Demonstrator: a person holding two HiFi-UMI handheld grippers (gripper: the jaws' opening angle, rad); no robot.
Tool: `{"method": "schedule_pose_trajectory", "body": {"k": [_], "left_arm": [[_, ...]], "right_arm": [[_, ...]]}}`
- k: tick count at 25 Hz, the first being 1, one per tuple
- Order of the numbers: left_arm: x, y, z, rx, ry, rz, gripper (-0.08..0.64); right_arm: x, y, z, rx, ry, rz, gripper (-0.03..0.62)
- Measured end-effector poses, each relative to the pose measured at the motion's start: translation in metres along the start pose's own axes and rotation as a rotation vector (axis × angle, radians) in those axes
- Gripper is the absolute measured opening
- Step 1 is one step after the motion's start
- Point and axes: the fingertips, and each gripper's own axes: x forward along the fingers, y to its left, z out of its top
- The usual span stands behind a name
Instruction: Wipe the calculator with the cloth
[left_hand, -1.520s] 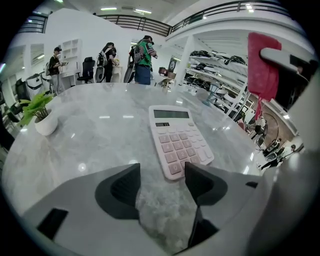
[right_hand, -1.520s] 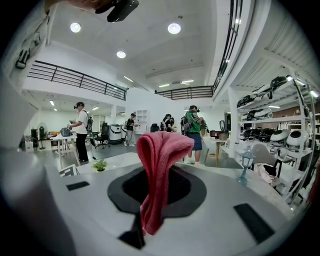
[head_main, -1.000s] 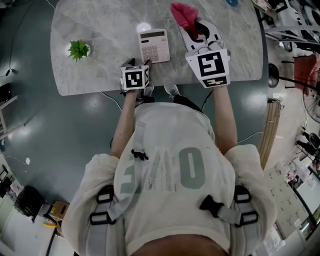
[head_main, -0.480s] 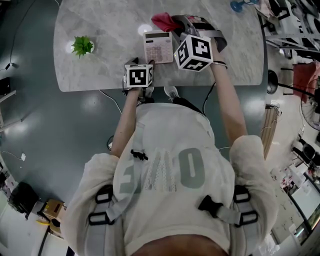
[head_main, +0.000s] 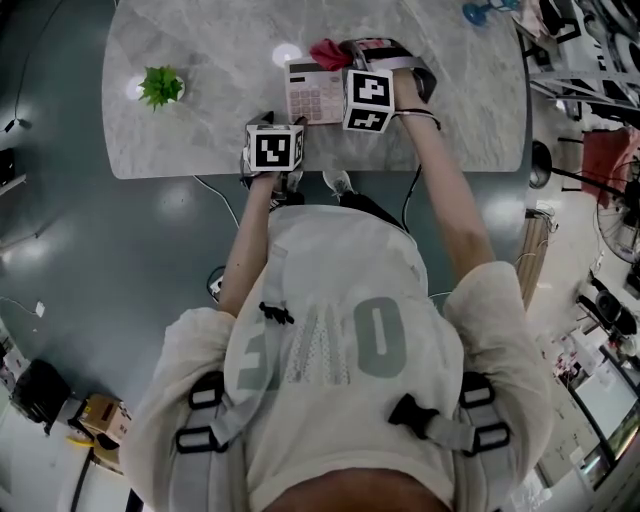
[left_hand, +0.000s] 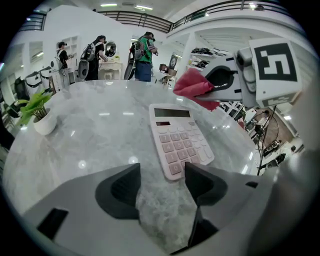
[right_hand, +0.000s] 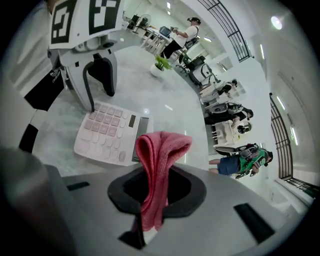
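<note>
Plant (head_main: 160, 88) left of calculator (head_main: 312, 92); R gripper (right_hand: 156, 189) pinches cloth (right_hand: 161, 147).

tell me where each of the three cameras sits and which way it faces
Head view: on the person's head, looking steeply down at the table and calculator; torso and both arms show.
Left gripper view: on the left gripper, facing the calculator; its open jaws show.
Right gripper view: on the right gripper, facing the calculator; jaws shut on the pink cloth.
Shared: all three see the calculator.
</note>
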Motion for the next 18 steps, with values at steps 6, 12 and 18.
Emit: {"method": "schedule_pose_trajectory", "body": {"k": [6,12,18], "left_arm": [[0.001,0.001,-0.003,-0.003,0.005,0.001,0.285],[-0.001,0.001,-0.002,-0.003,0.008,0.001,0.285],[0.0,0.0,-0.001,0.001,0.008,-0.008,0.284]], "right_arm": [[0.015,0.006,0.002,0.025,0.04,-0.006,0.055],[0.022,0.014,0.004,-0.006,0.064,0.009,0.057],[0.026,0.023,0.003,0.007,0.07,0.012,0.055]]}}
